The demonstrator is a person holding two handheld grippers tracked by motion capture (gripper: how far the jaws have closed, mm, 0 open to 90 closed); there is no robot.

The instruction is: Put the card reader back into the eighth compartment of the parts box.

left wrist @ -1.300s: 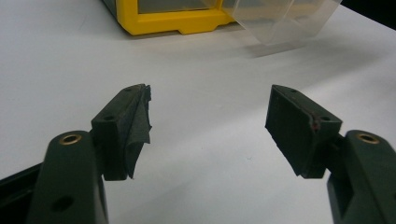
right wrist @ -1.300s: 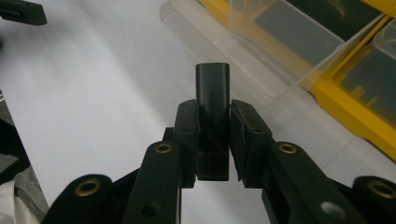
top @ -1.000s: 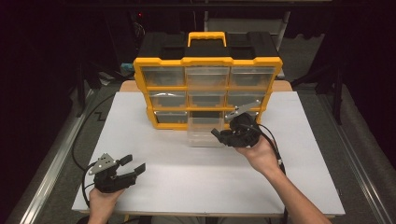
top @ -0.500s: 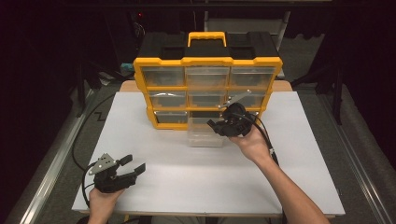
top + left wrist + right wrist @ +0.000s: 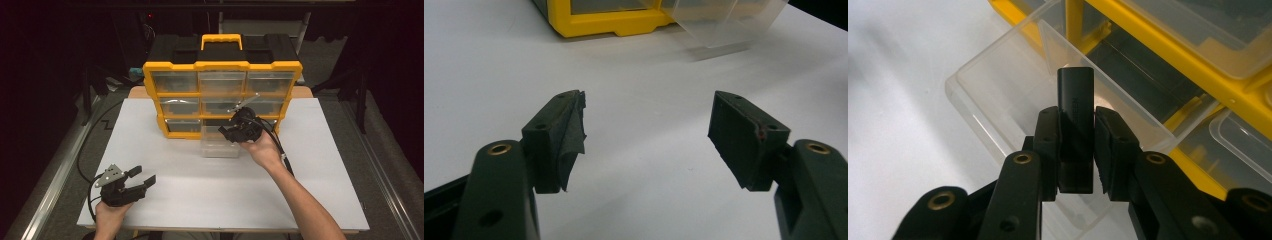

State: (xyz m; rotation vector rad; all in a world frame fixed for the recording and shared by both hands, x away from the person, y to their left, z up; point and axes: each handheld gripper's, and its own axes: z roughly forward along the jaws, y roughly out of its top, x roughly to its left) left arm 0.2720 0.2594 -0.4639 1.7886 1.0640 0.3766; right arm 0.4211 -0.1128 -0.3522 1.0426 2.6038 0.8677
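Note:
A yellow and black drawer organiser (image 5: 222, 95) stands at the back of the white table. Its clear bottom-middle drawer (image 5: 219, 145) is pulled out onto the table. My right gripper (image 5: 231, 131) hovers over that drawer, shut on a small black rectangular block (image 5: 1075, 130) that sticks up between the pads above the open drawer (image 5: 1013, 95). My left gripper (image 5: 142, 179) rests near the table's front left, held in a hand, jaws open with nothing between them (image 5: 649, 130).
The white table (image 5: 320, 165) spreads right of the right arm. Cables trail off the left edge (image 5: 85, 150). The organiser's yellow base corner (image 5: 604, 22) and the clear drawer (image 5: 724, 22) lie ahead of the left gripper. Dark floor surrounds the table.
My right gripper has moved left and toward the organiser with the black block, from beside the drawer to over it. The left gripper has stayed still.

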